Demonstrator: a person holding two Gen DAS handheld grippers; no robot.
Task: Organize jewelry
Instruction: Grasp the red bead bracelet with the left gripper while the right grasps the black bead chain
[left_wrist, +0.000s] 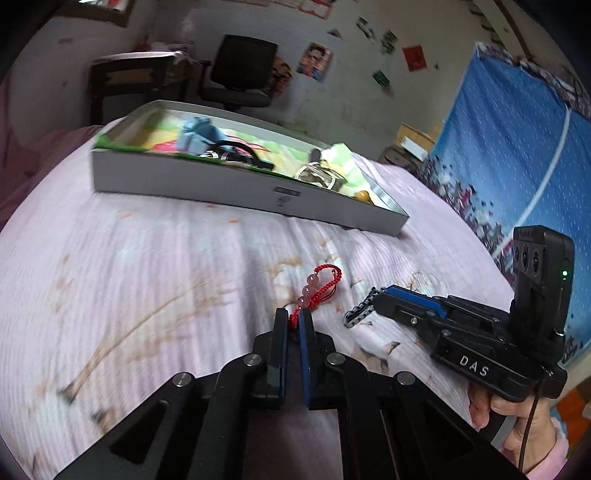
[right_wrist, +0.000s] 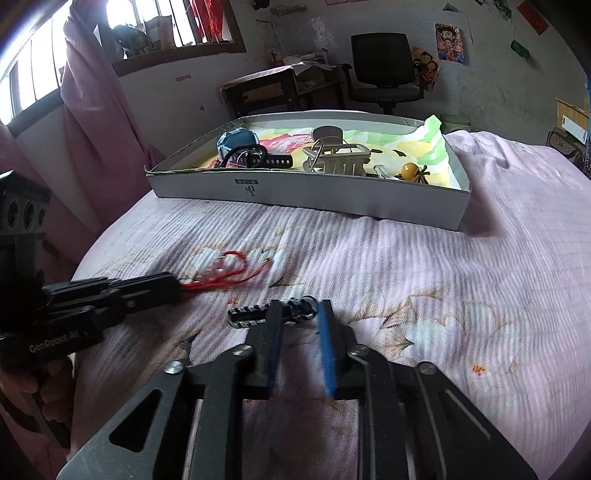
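My left gripper (left_wrist: 293, 317) is shut on a red cord bracelet (left_wrist: 325, 280) with pink beads, which trails ahead over the pink bedspread (left_wrist: 147, 277). The right wrist view shows it at the left (right_wrist: 179, 288), the red cord bracelet (right_wrist: 229, 271) coming out of its tips. My right gripper (right_wrist: 299, 314) straddles a black-and-white woven bracelet (right_wrist: 251, 315) on the bed; a slim gap shows beside the blue pad. In the left wrist view the right gripper (left_wrist: 384, 297) sits at that bracelet (left_wrist: 356, 314). A shallow white box (right_wrist: 314, 194) lies beyond.
The box (left_wrist: 243, 184) holds a blue watch (right_wrist: 236, 142), a black strap, a beige hair claw (right_wrist: 343, 160), rings and a yellow bead (right_wrist: 409, 171). A pink curtain (right_wrist: 92, 122) hangs left, a desk and an office chair (right_wrist: 384, 74) stand behind, and a blue sheet (left_wrist: 517, 155) hangs right.
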